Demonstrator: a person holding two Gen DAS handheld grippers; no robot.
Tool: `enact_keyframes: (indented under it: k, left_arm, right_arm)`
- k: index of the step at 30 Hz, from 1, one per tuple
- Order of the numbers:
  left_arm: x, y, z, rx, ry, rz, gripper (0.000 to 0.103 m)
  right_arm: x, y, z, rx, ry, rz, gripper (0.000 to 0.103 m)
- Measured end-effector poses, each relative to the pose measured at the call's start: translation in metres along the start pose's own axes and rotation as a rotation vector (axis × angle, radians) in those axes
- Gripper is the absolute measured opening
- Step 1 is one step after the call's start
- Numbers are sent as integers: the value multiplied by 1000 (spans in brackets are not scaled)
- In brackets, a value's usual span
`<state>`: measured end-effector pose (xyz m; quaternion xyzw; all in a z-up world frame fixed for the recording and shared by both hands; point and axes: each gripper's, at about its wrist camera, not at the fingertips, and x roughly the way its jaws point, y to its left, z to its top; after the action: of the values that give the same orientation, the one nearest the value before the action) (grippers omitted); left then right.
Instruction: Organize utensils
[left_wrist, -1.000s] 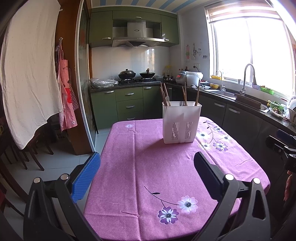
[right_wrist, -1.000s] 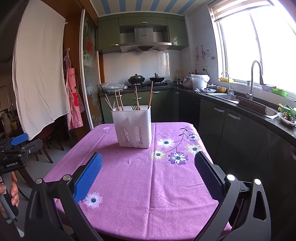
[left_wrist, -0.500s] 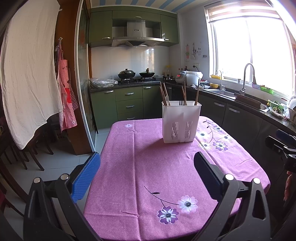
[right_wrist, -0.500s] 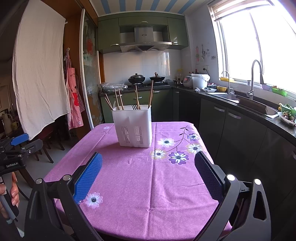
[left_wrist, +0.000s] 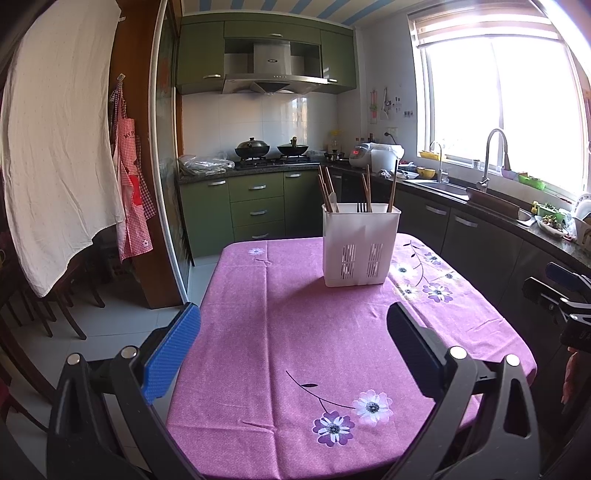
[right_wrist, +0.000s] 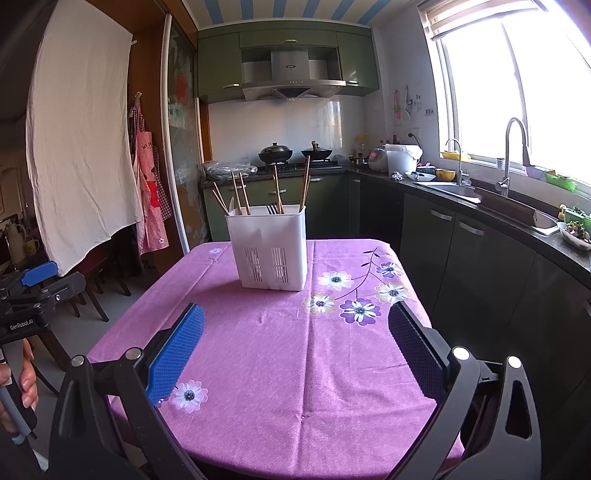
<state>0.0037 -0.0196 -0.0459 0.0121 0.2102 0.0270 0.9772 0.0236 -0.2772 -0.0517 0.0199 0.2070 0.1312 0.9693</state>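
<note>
Item: white holder, slotted plastic, upright at far centre of surface, w/ chopsticks, pale spoon, dark fork tips standing in it. Handling (est.): chopsticks light, stiff, thin, smooth, likely to slip; grip mid-shaft above rim. Holder light, may tip if pulled sideways. L tongs spread wide, nothing held, near edge, well apart from holder. R tongs same, also empty. Surface: purple floral cloth, soft, few creases, could drag. Room: green kitchen cabinets, hood, 2 woks on stove, sink under bright window, white sheet + apron hung left.
</note>
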Motion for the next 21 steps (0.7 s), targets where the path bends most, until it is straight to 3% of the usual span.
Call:
enact_keyframes:
  k: [21]
  left_arm:
    - [-2, 4, 4, -10, 9, 18, 96]
  right_arm:
    - [2, -1, -2, -6, 10, 4, 98]
